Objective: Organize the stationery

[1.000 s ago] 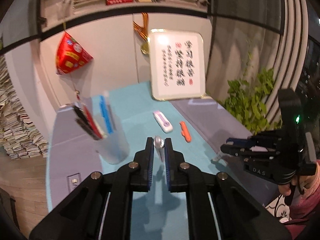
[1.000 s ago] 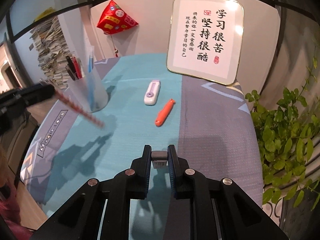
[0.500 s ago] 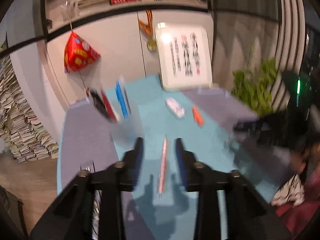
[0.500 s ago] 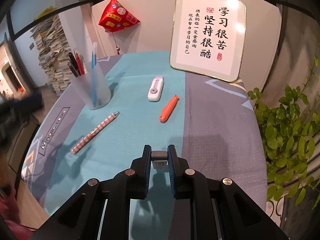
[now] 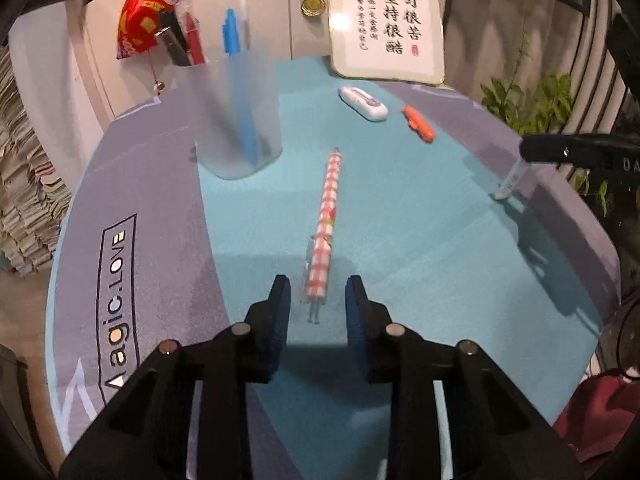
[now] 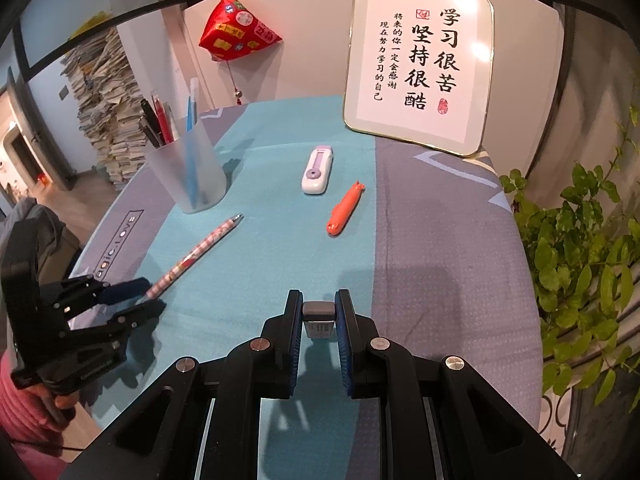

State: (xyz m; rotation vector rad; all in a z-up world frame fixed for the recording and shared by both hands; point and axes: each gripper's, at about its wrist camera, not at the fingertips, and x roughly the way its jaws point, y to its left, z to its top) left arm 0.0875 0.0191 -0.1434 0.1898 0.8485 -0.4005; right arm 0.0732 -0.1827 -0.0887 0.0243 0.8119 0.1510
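Straddling the checked pen's near end, the left tongs (image 5: pixel 318 300) stand apart with nothing clamped.

The red-and-white checked pen (image 5: pixel 327 216) lies flat on the teal part of the bench (image 5: pixel 420 248), its tip pointing toward the frosted pen cup (image 5: pixel 236 120), which stands just beyond it with several pens inside. The left tongs' jaws have just been closing, the pen's end between them but the pads not pressing on it. The right tongs (image 6: pixel 318 316) are clamped on a small grey eraser (image 6: pixel 318 312), low over the bench. A white and lilac correction tape (image 6: pixel 318 170) and an orange cutter (image 6: pixel 346 210) lie side by side farther back, apart from each other.
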